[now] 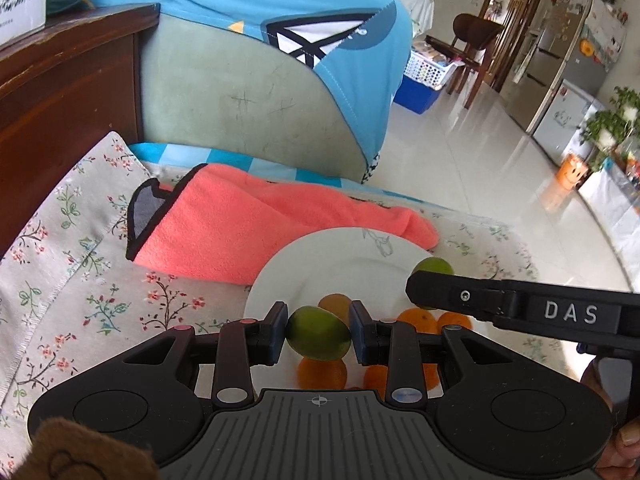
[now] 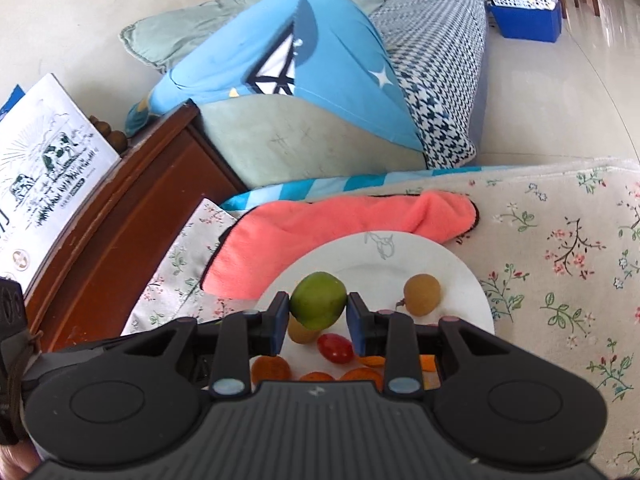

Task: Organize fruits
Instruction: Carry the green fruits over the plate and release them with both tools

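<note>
My left gripper (image 1: 319, 334) is shut on a green fruit (image 1: 318, 333), held just above a white plate (image 1: 320, 258). Orange fruits (image 1: 416, 320) and a brownish one (image 1: 335, 305) lie on that plate under it. The right gripper's black finger (image 1: 520, 304) reaches in from the right, with a second green fruit (image 1: 433, 267) showing behind it. In the right wrist view my right gripper (image 2: 318, 308) is shut on that green fruit (image 2: 318, 306) over the plate (image 2: 452, 264). Below it lie a red fruit (image 2: 335, 348), brown fruits (image 2: 422, 294) and orange ones (image 2: 271, 370).
A pink fleece cloth (image 1: 248, 224) lies just beyond the plate on a floral-covered surface (image 1: 72, 248). A dark wooden cabinet (image 1: 68, 92) stands at the left and a sofa with a blue cover (image 1: 280, 40) behind. A brown plush item (image 1: 80, 452) sits at the lower left.
</note>
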### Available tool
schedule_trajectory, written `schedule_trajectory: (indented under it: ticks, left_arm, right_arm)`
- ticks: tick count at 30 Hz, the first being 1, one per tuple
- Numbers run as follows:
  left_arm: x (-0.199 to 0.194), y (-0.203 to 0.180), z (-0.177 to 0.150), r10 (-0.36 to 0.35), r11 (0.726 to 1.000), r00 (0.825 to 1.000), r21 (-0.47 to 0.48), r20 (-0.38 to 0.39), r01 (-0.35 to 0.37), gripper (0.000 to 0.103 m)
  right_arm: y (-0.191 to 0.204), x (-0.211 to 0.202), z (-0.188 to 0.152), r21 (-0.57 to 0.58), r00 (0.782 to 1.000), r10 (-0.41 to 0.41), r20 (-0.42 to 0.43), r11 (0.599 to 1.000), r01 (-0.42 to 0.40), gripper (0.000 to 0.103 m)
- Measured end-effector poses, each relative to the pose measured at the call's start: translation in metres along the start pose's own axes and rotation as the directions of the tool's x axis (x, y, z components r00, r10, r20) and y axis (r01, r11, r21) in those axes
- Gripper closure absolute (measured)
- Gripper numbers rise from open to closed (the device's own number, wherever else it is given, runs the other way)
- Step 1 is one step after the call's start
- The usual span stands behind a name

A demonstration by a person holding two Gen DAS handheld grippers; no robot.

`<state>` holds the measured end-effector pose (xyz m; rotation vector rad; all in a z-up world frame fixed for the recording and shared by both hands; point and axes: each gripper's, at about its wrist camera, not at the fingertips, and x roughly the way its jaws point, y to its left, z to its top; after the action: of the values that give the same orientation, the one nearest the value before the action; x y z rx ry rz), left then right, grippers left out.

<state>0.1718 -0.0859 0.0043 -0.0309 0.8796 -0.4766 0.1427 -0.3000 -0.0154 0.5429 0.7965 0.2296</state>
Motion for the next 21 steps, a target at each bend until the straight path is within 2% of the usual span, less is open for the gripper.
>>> schedule_trajectory:
  ticks: [12, 16, 19, 21]
  left_arm:
    - [0.004, -0.003, -0.002, 0.012, 0.999, 1.000, -0.045, 0.009, -0.012, 0.070]
    - [-0.002, -0.003, 0.000, 0.025, 0.997, 0.999, -0.067, 0.028, -0.023, 0.057]
    - [-0.011, -0.003, 0.003, 0.067, 0.996, 0.996, -0.069, 0.056, -0.063, 0.044]
    - [-0.018, -0.002, 0.005, 0.095, 0.993, 0.993, -0.076, 0.074, -0.089, 0.040]
  right_arm:
    - [-0.015, 0.015, 0.001, 0.078, 1.000, -0.013, -0.029, 0.997, 0.015, 0.070]
    - [-0.014, 0.013, 0.002, 0.083, 1.000, -0.003, -0.022, 0.997, 0.005, 0.069]
    - [-0.013, 0.009, 0.005, 0.086, 1.000, 0.003, -0.010, 0.996, -0.003, 0.069]
    - [-0.011, 0.006, 0.006, 0.078, 1.000, 0.008, -0.006, 0.997, -0.007, 0.069]
